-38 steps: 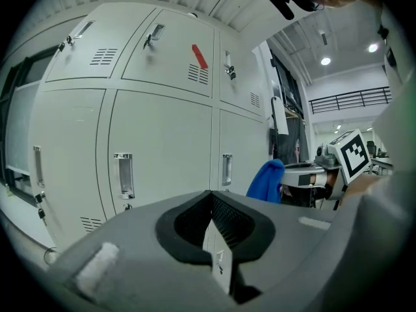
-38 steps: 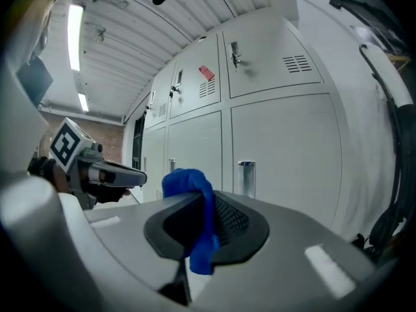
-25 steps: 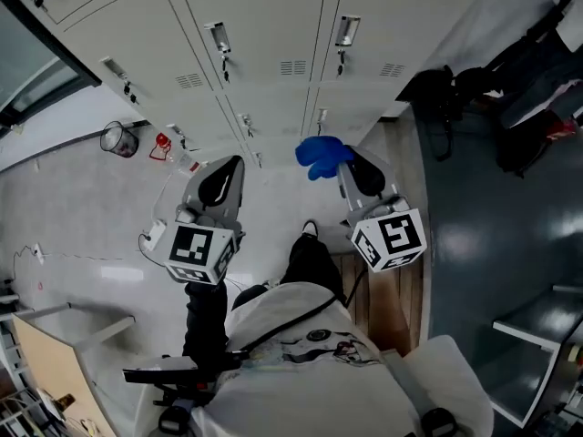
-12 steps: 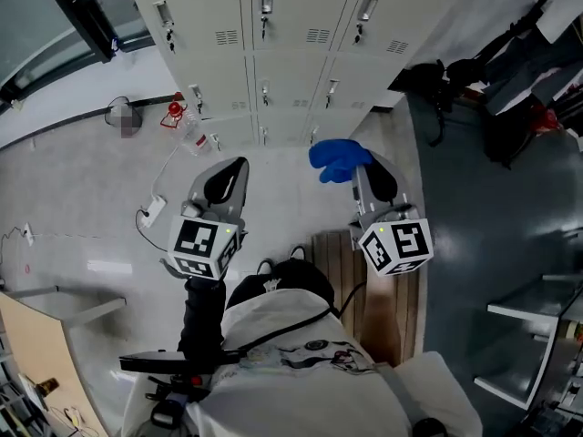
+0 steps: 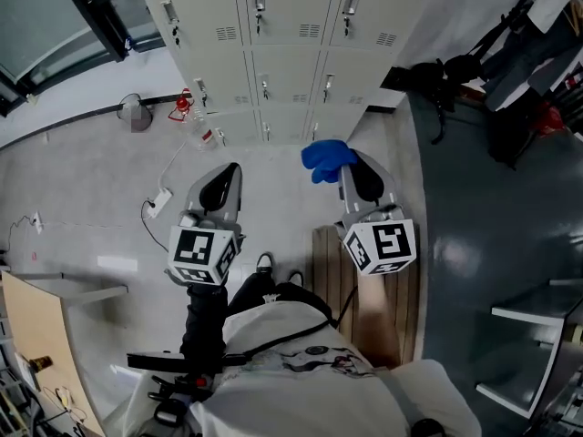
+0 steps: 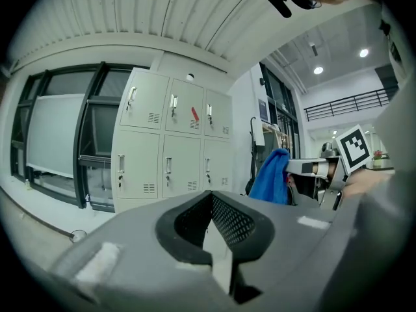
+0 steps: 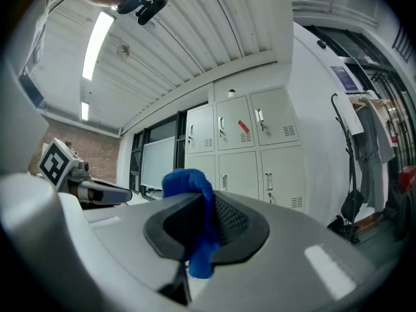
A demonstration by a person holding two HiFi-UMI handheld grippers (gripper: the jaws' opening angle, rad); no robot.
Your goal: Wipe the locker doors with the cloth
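While the person stands well apart from them, the lockers (image 5: 290, 57) take up the far edge of the pale floor (image 5: 91, 198): a bank of light grey doors, three across and stacked in rows, each with a handle and a small vent. Dark bags (image 5: 442, 80) sit on the floor just beside the bank's right end. A strip of wooden boards (image 5: 364, 299) lies on the floor below the right tongs (image 5: 349, 160). Both tools are held side by side and pointed toward the lockers, touching none of the doors.

The right tongs are pinching the blue cloth (image 5: 324, 158). In the right gripper view, the fabric is squeezed between the two dark pads. One bunch stands up above the tips and a smaller tail hangs below them.

The left tongs (image 5: 228, 173) are drawn together. The left gripper view shows only a thin sliver of light between the ribbed pads, with nothing held there. Each tool carries a cube with square markers (image 5: 202, 252) at its rear.
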